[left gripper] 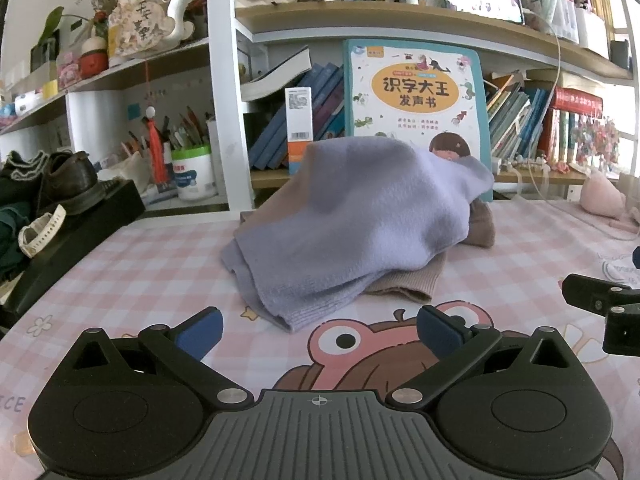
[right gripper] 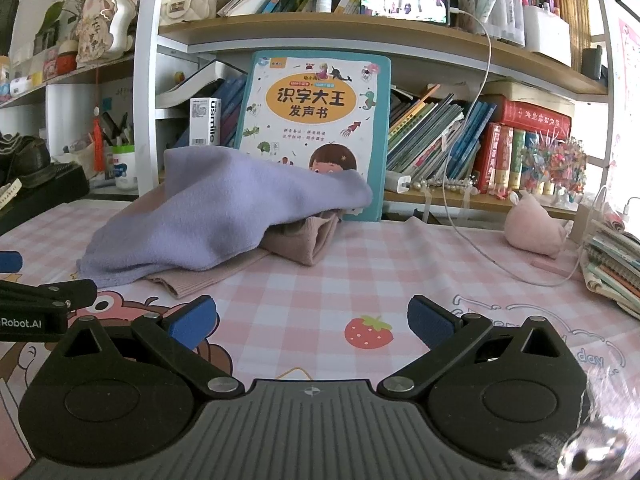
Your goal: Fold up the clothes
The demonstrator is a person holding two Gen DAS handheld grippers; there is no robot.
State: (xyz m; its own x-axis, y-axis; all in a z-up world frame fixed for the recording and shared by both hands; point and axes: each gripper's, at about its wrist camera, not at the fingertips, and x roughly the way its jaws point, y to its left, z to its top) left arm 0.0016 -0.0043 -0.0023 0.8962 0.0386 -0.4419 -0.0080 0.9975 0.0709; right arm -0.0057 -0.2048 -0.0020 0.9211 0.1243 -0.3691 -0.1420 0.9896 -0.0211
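Note:
A lavender knit garment point(left gripper: 352, 220) lies heaped over a beige-brown knit garment point(left gripper: 408, 284) on the pink checked table cover point(left gripper: 140, 264). My left gripper point(left gripper: 319, 332) hovers just in front of the heap, open, with nothing between its blue pads point(left gripper: 202, 330). In the right wrist view the same lavender garment point(right gripper: 224, 220) and beige garment point(right gripper: 308, 240) sit ahead and to the left. My right gripper point(right gripper: 312, 316) stands open over the bare cover near a printed strawberry point(right gripper: 367, 332), nothing held. The left gripper's side shows at the frame's left edge.
A large children's book point(left gripper: 416, 96) leans on the bookshelf behind the heap. A black box with shoes point(left gripper: 60, 216) is on the left. A pink plush point(right gripper: 534, 228), a white cable point(right gripper: 472, 200) and stacked books point(right gripper: 612, 268) sit on the right.

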